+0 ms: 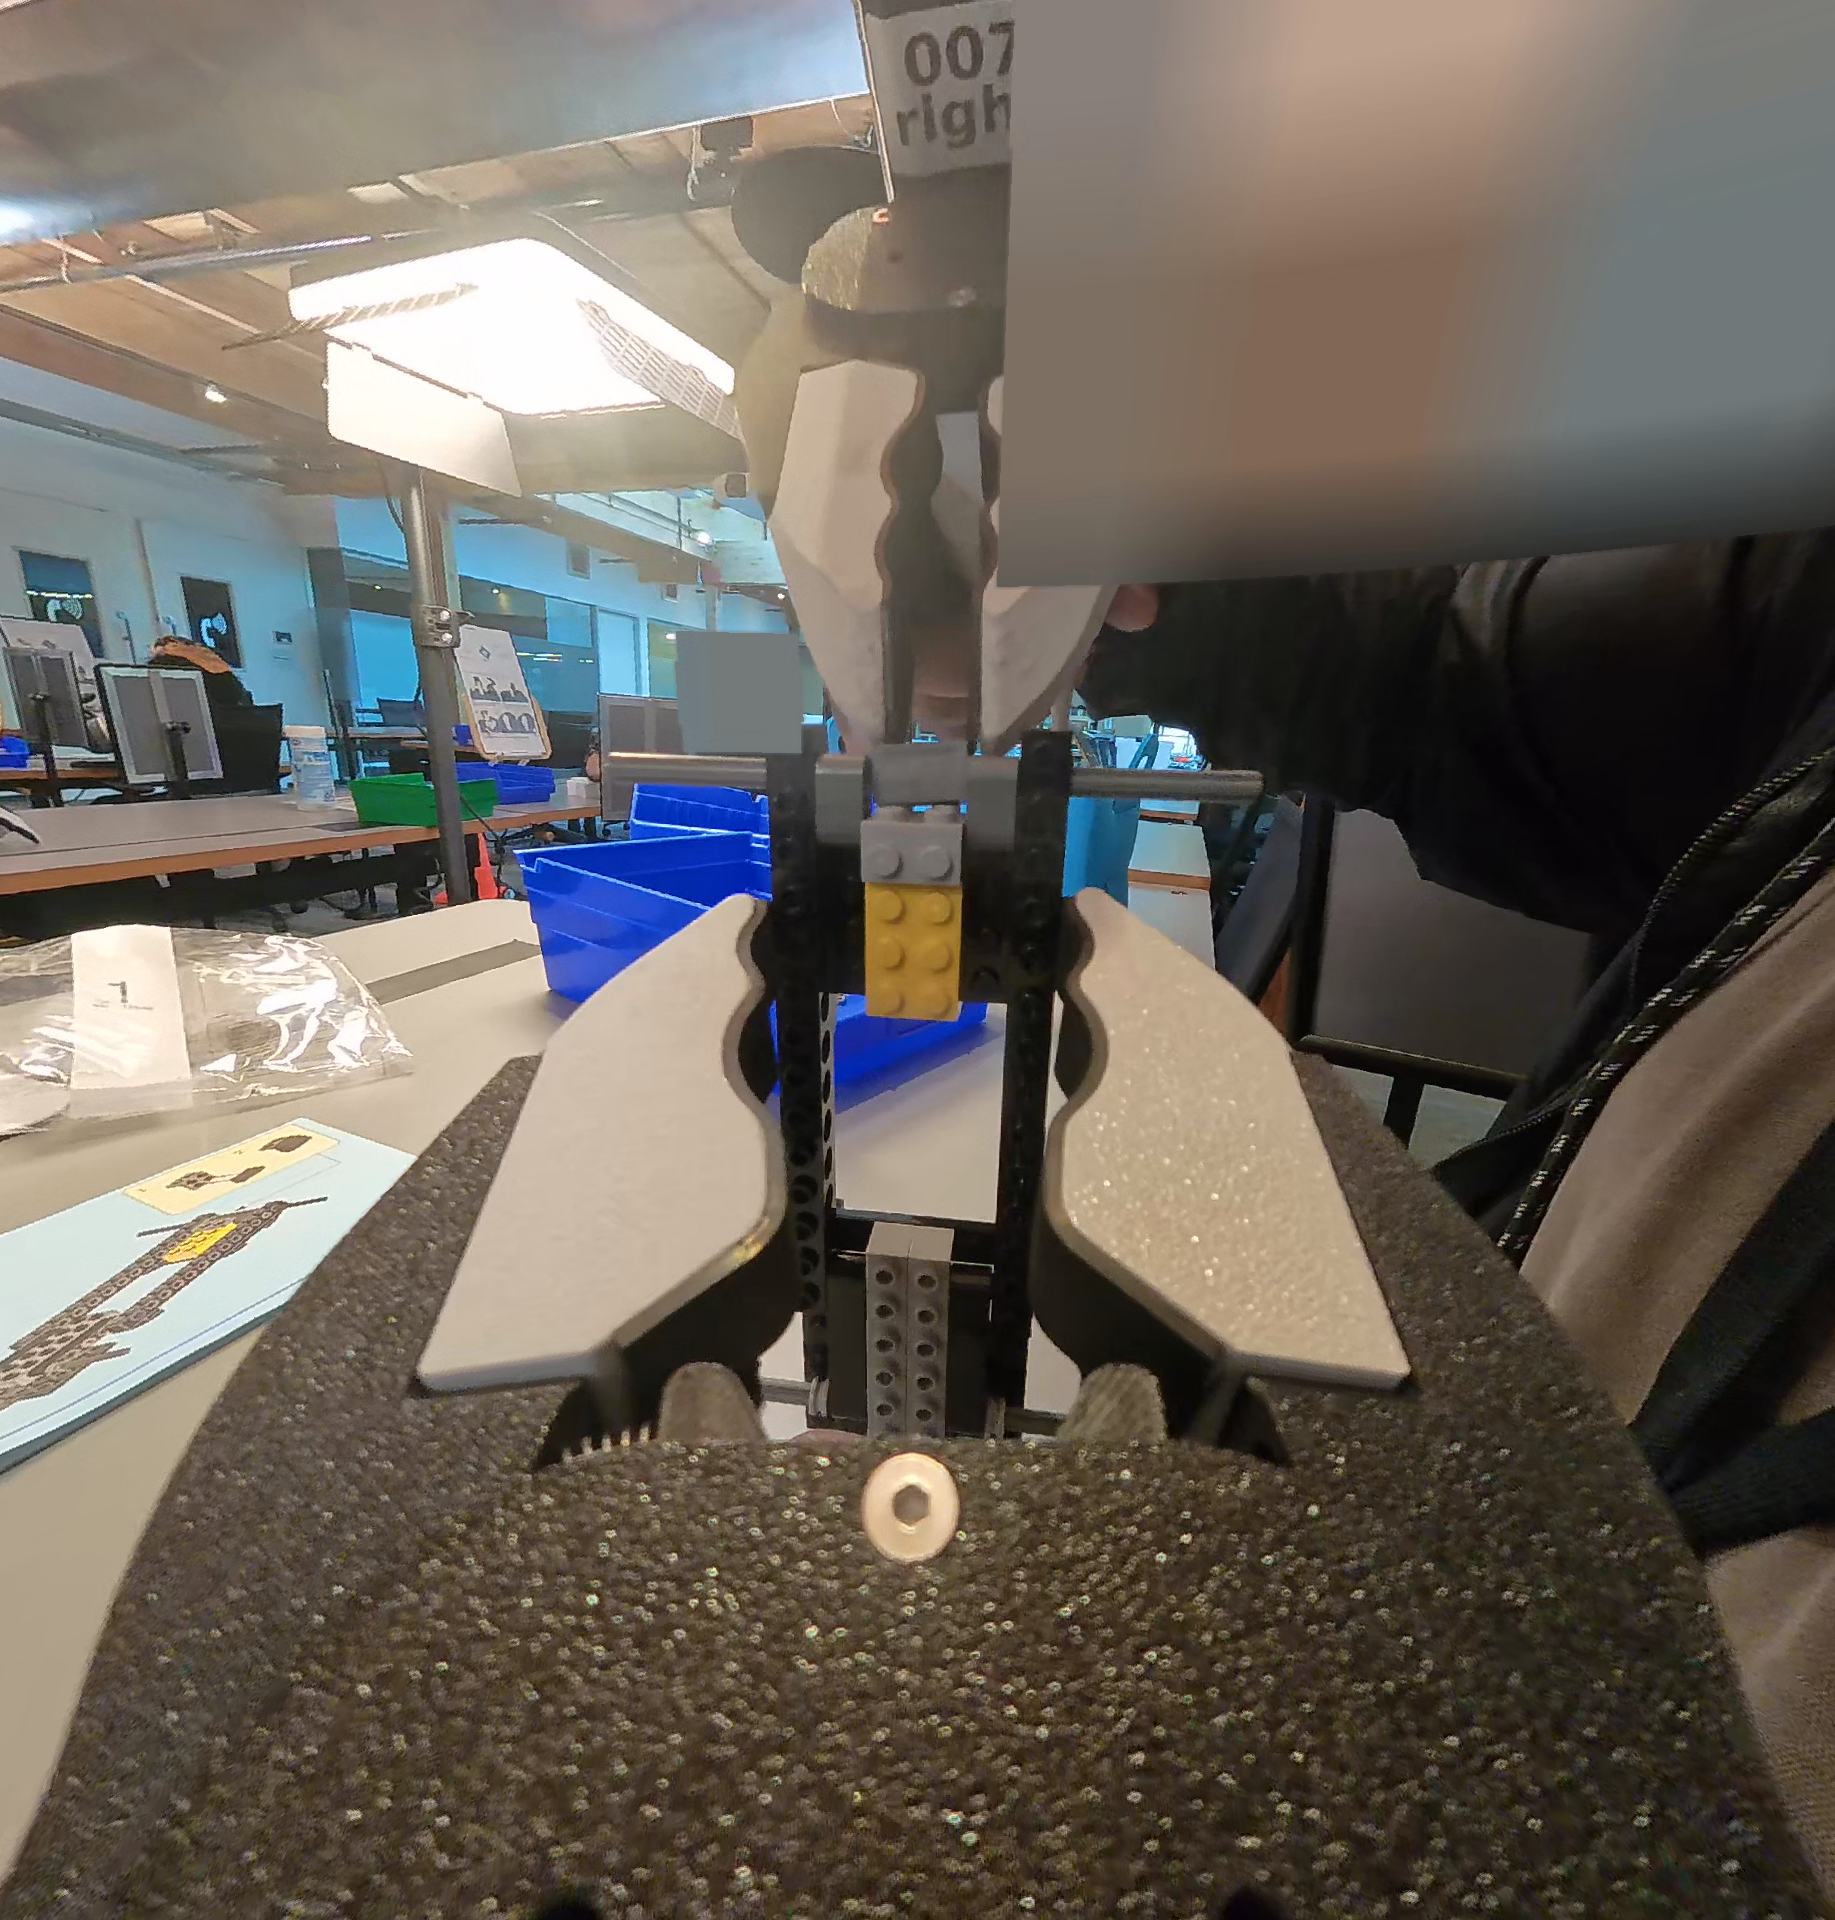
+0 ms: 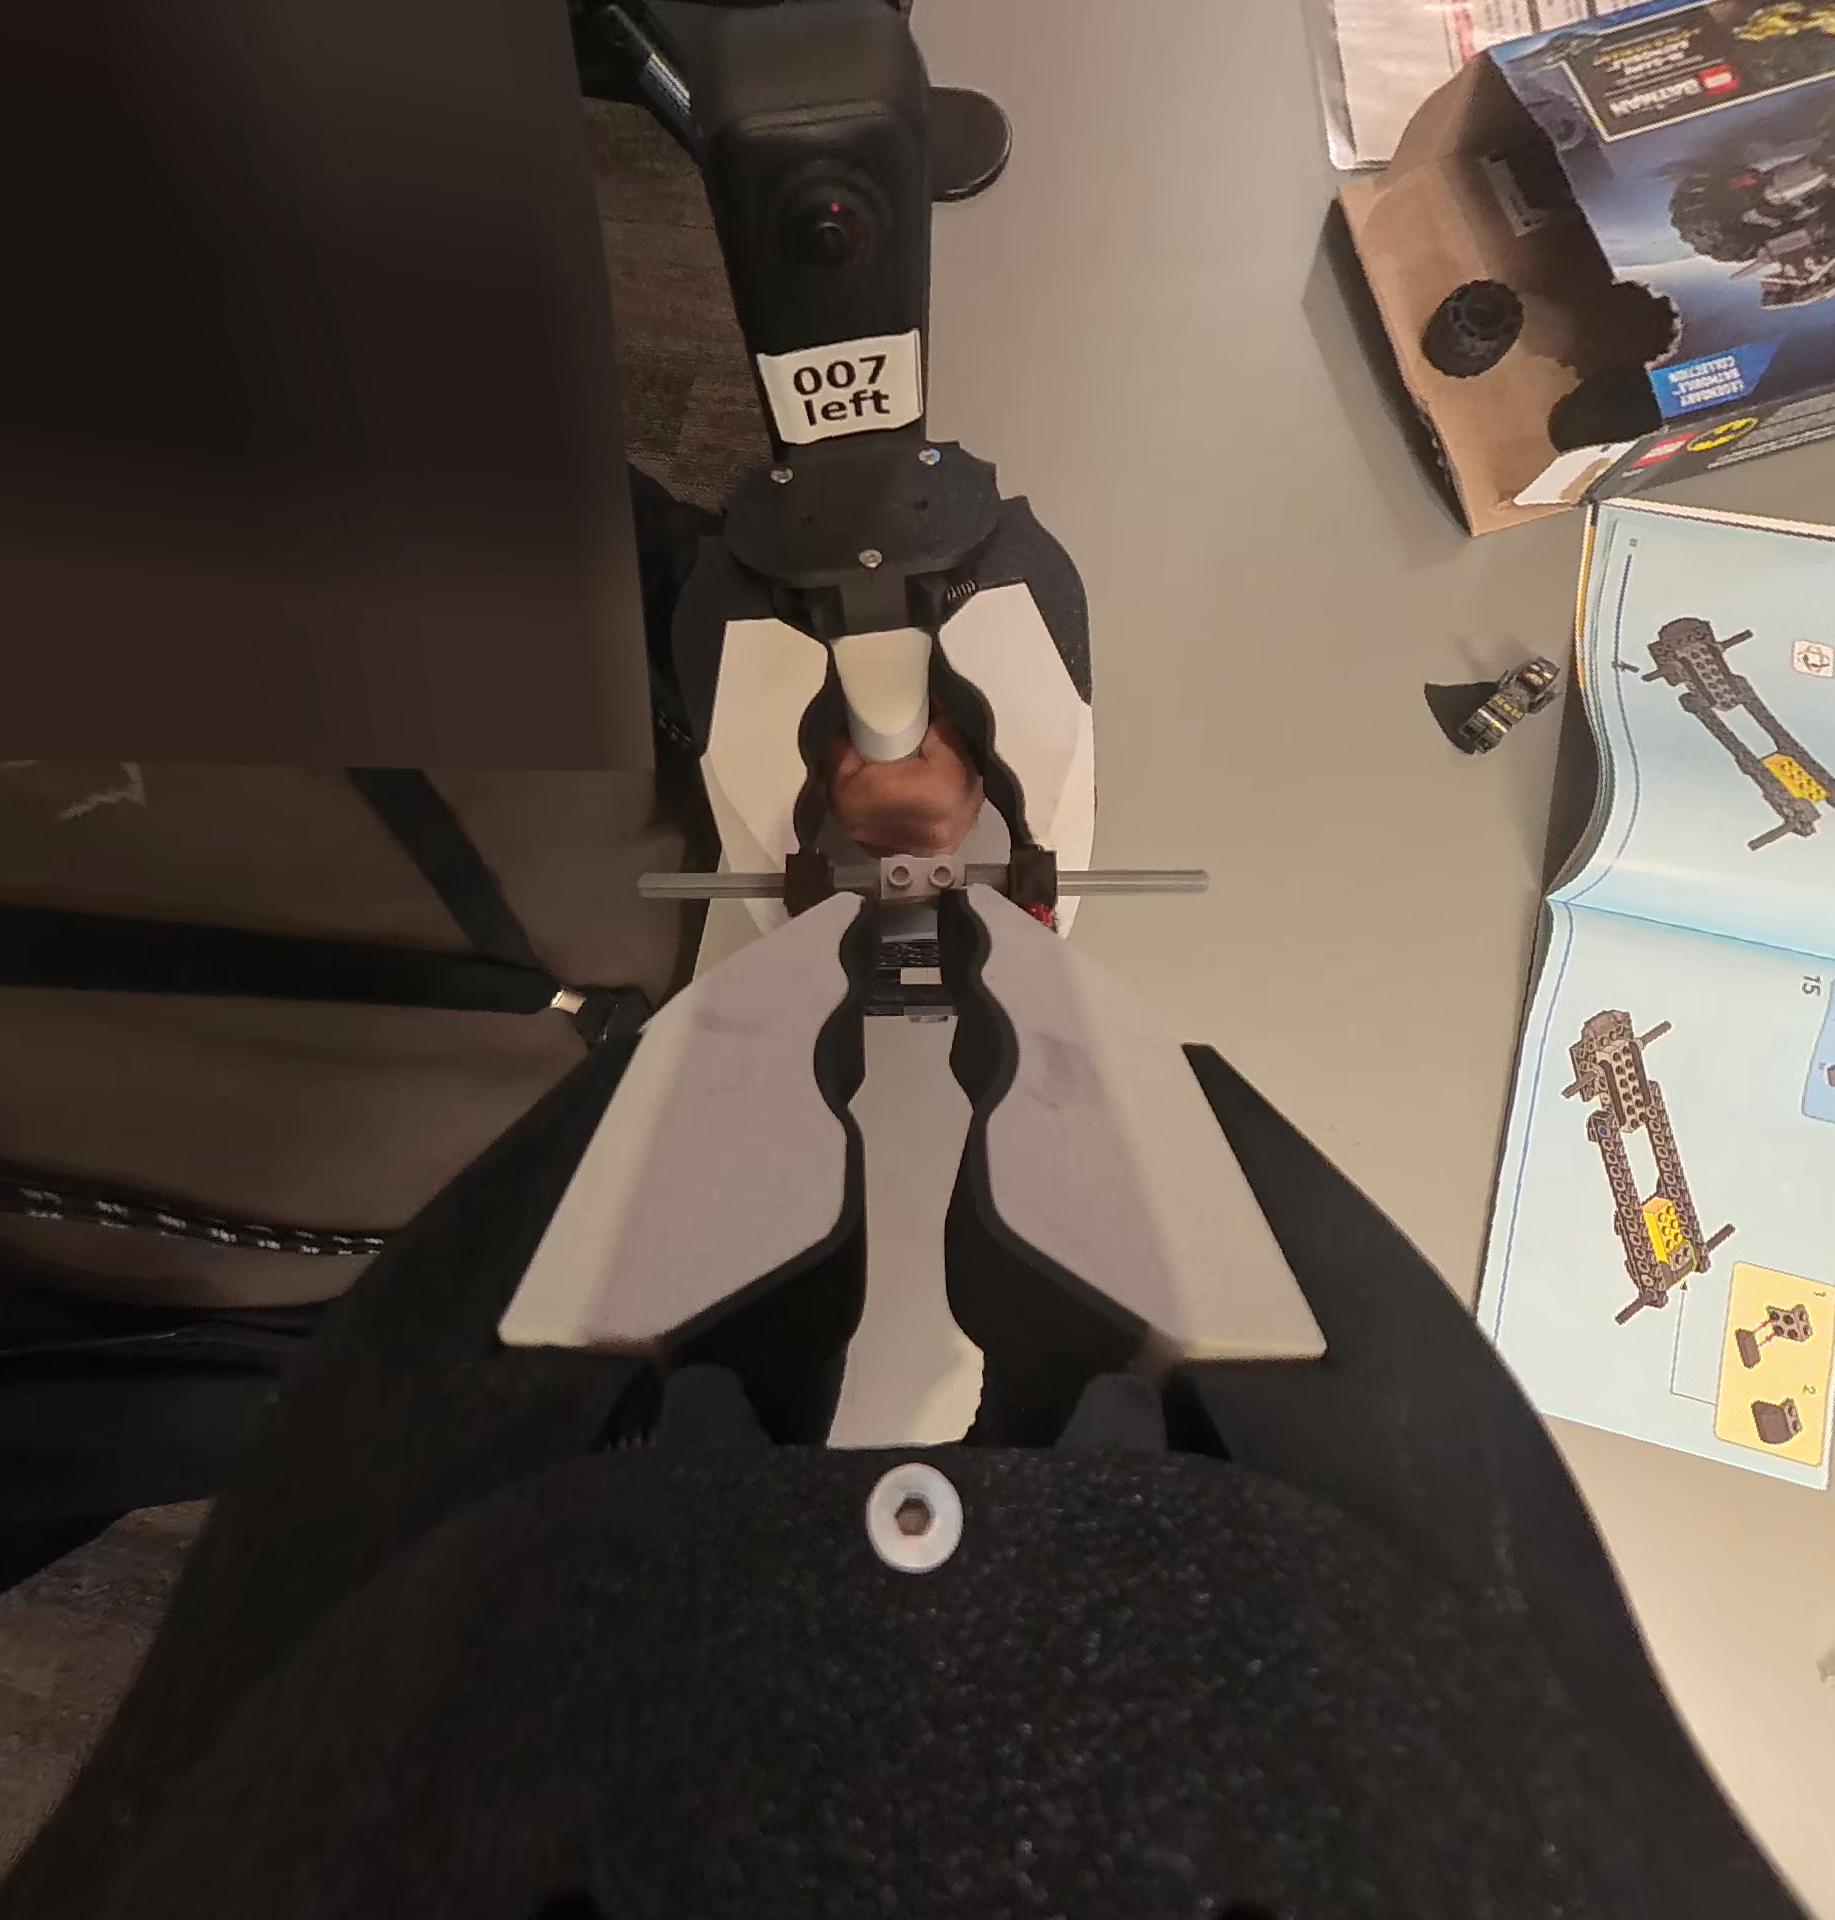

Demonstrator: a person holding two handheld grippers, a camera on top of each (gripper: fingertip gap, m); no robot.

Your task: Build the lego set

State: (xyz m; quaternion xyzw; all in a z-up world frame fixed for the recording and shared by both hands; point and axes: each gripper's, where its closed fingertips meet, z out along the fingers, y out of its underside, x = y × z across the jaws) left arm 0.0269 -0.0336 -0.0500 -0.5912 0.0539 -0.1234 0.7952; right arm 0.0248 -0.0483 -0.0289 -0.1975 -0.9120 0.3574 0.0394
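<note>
I see a black brick frame point(image 1: 809, 1039) held upright in the air above the desk point(image 2: 1256, 727), two long black studded beams joined by a grey axle point(image 1: 684, 774) across the top. A yellow brick point(image 1: 913, 951) sits on the frame's middle with a small grey brick point(image 1: 913, 852) just above it, under the axle.

My left hand-held gripper point(image 1: 913, 935) is clamped around the frame, its fingers point(image 1: 684, 1039) pressed against the outer sides of the two black beams, jaws at a medium spread. My right hand-held gripper point(image 2: 908, 914) comes down from above, jaws narrow, its tips closed on the grey piece at the middle of the axle, with the small grey brick right between them.

In the right wrist view, an open instruction booklet point(image 2: 1671, 1091) lies on the desk to the right, a torn cardboard box point(image 2: 1619, 260) beyond it and a small dark brick piece point(image 2: 1495, 717) between the two. In the left wrist view, blue bins point(image 1: 632, 914) stand behind the frame, a clear plastic bag point(image 1: 165, 1018) lies to the left, and a green bin point(image 1: 414, 800) sits on a far table.
</note>
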